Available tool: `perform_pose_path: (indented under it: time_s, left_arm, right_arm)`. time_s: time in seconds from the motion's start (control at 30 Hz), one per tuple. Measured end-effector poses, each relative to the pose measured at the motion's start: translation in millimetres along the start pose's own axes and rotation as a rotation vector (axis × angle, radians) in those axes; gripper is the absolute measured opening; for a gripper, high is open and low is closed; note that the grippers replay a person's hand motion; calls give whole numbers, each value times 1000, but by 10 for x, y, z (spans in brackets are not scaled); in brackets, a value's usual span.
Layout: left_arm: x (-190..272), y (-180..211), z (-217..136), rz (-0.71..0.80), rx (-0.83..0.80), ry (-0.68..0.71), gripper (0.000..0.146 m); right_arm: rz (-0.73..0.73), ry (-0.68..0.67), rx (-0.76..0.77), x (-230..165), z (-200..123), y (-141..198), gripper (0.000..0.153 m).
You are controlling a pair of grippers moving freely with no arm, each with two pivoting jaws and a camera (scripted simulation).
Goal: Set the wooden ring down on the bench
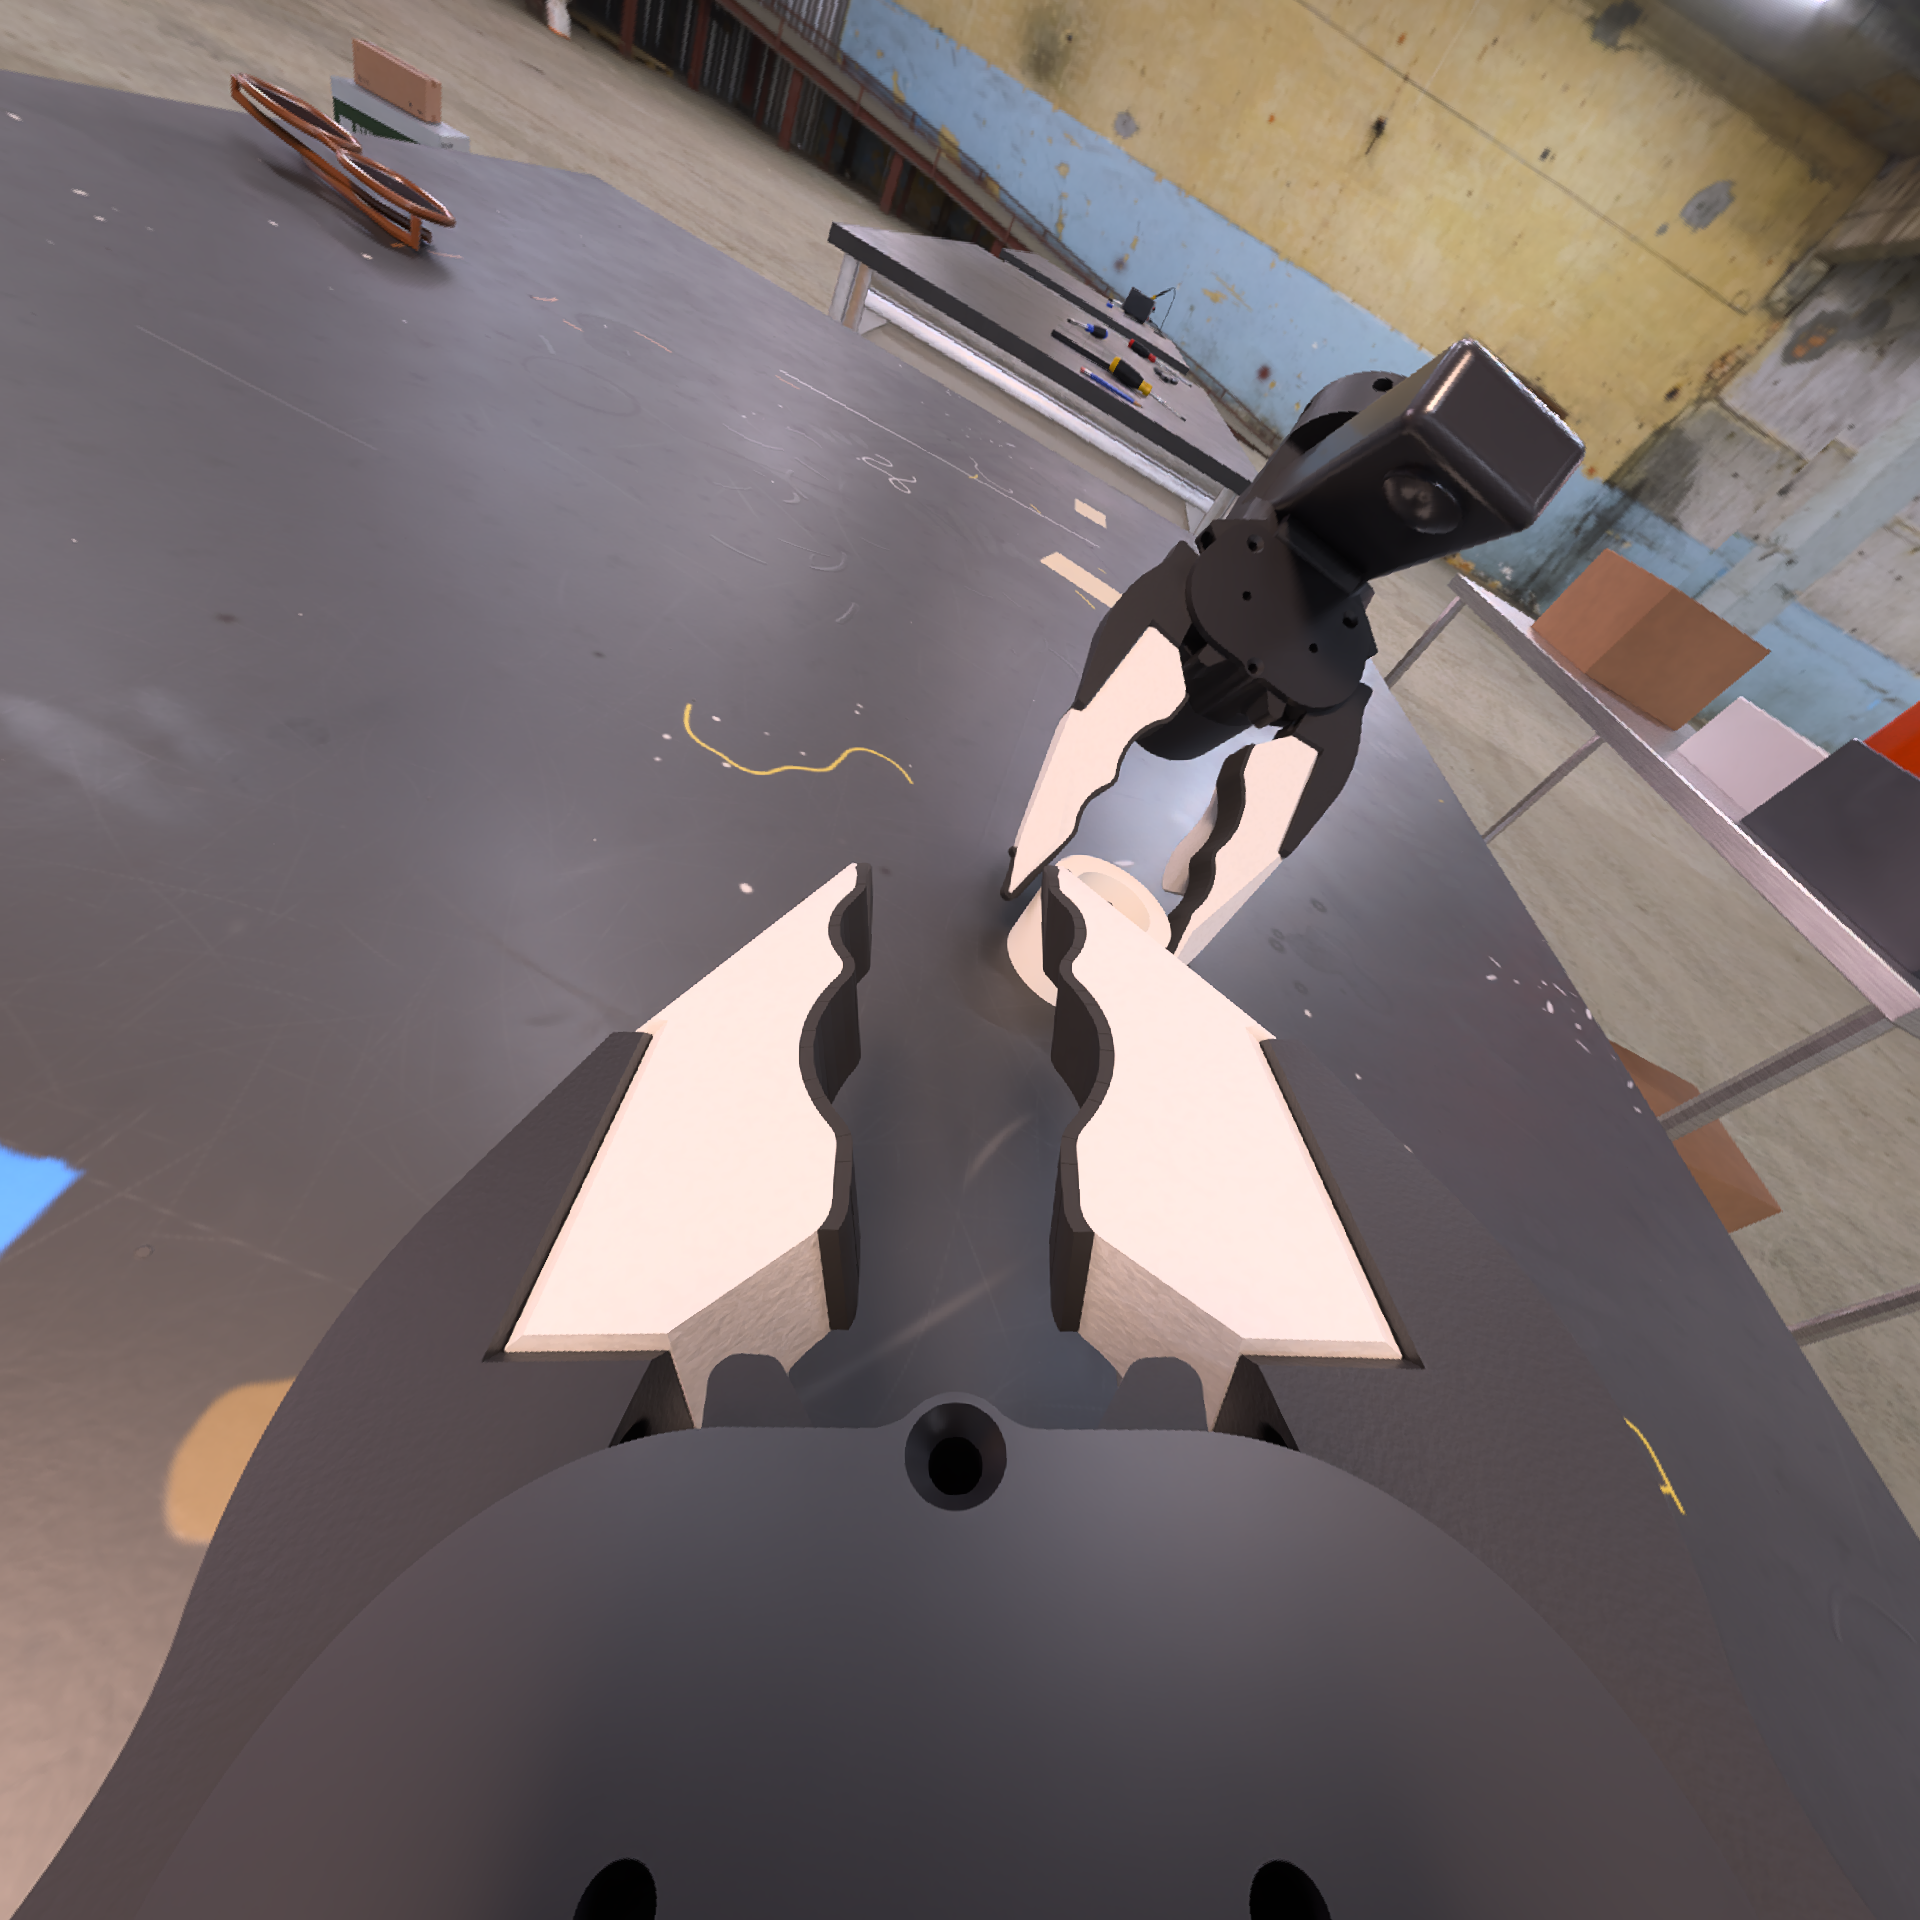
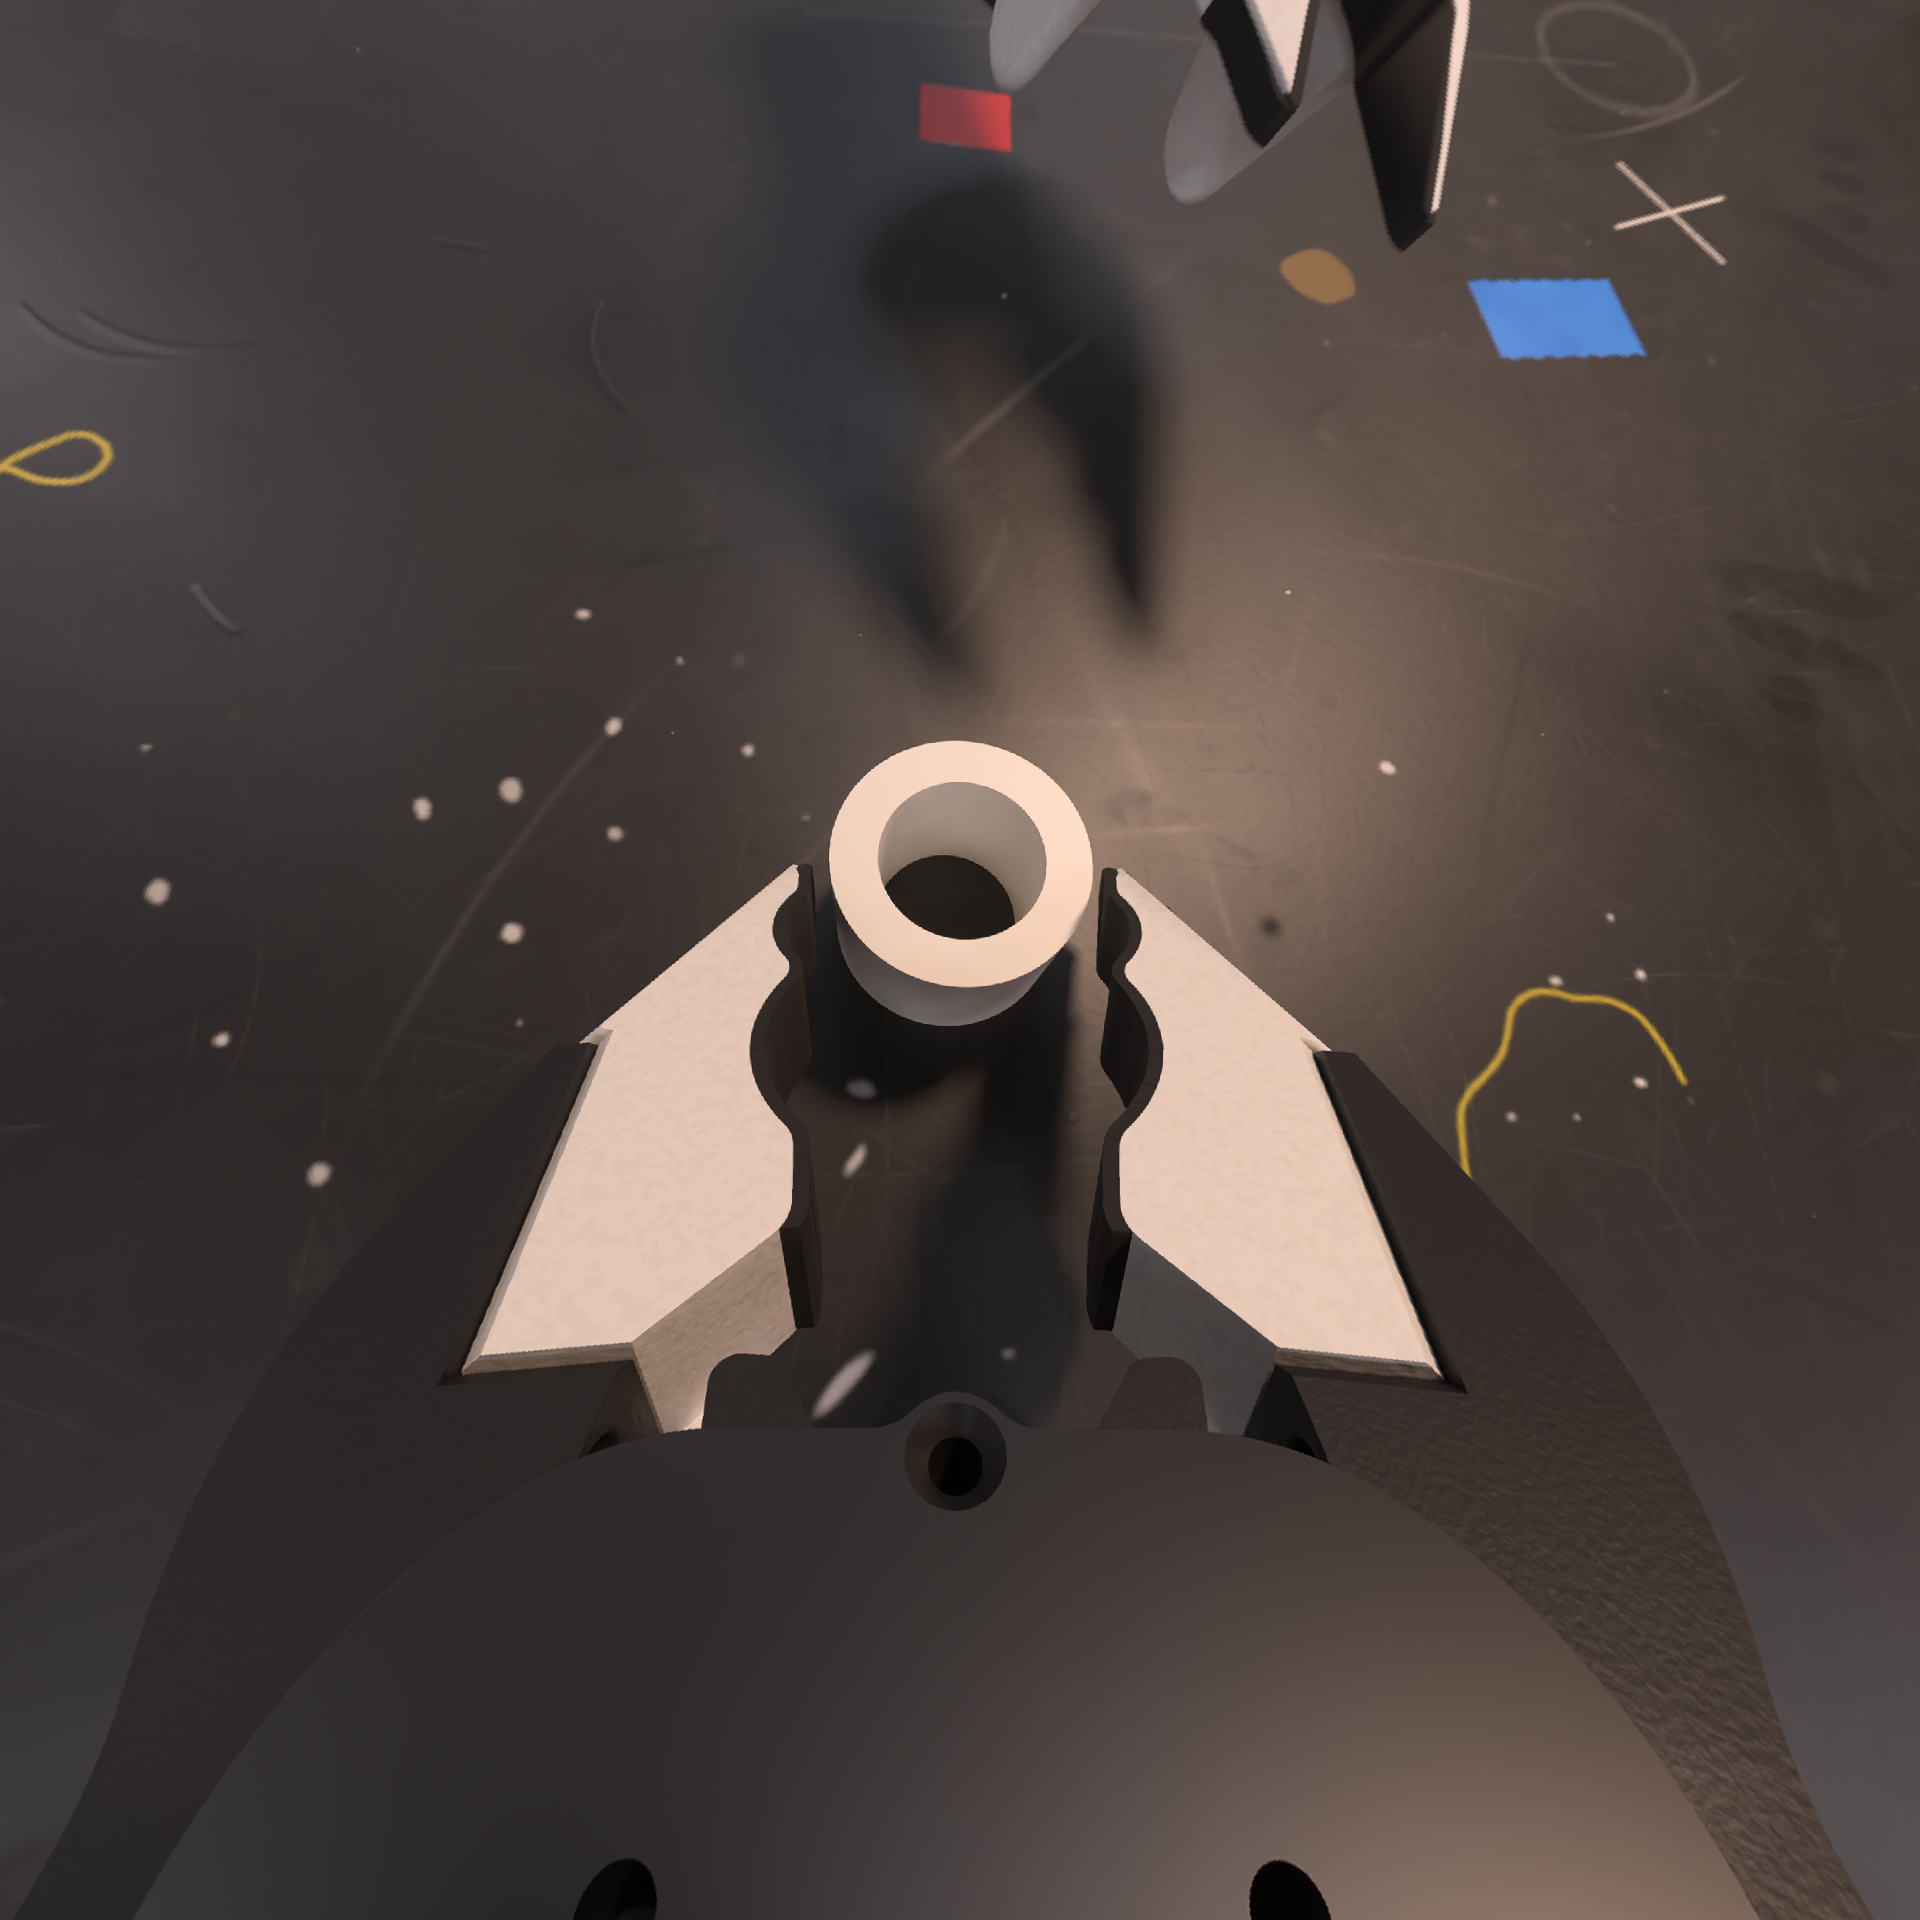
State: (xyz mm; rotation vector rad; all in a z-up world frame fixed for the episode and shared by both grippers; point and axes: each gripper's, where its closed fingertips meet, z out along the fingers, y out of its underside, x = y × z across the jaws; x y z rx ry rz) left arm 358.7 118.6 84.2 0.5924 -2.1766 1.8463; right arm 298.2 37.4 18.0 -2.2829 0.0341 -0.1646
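The wooden ring is a pale, thick short tube standing on end on the dark bench. My right gripper looks straight down on it, open, one fingertip on each side of the ring with a thin gap at each. In the left wrist view the ring stands on the bench between the right gripper's spread fingers, partly hidden by my left gripper's finger. My left gripper is open and empty, just short of the ring, and shows at the top of the right wrist view.
A copper wire frame lies far back on the bench, with small boxes behind it. The bench edge runs close on the right, with other tables beyond. Red and blue patches and a yellow thread mark the surface.
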Motion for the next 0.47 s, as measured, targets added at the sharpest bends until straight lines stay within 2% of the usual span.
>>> perform_pose_path:
  time_s: [0.1, 0.2, 0.33, 0.47]
  left_arm:
    - [1, 0, 0, 2, 0, 0, 32]
    - [3, -1, -1, 4, 0, -1, 32]
    - [9, 1, 2, 11, -2, -2, 32]
    - [20, -9, -1, 15, 3, 2, 32]
  right_arm:
    - [13, 13, 51, 20, -94, -59, 56]
    - [50, 86, 179, 148, -350, -183, 55]
    - [128, 316, 451, 543, -976, -346, 52]
    - [246, 501, 698, 845, -1598, -312, 52]
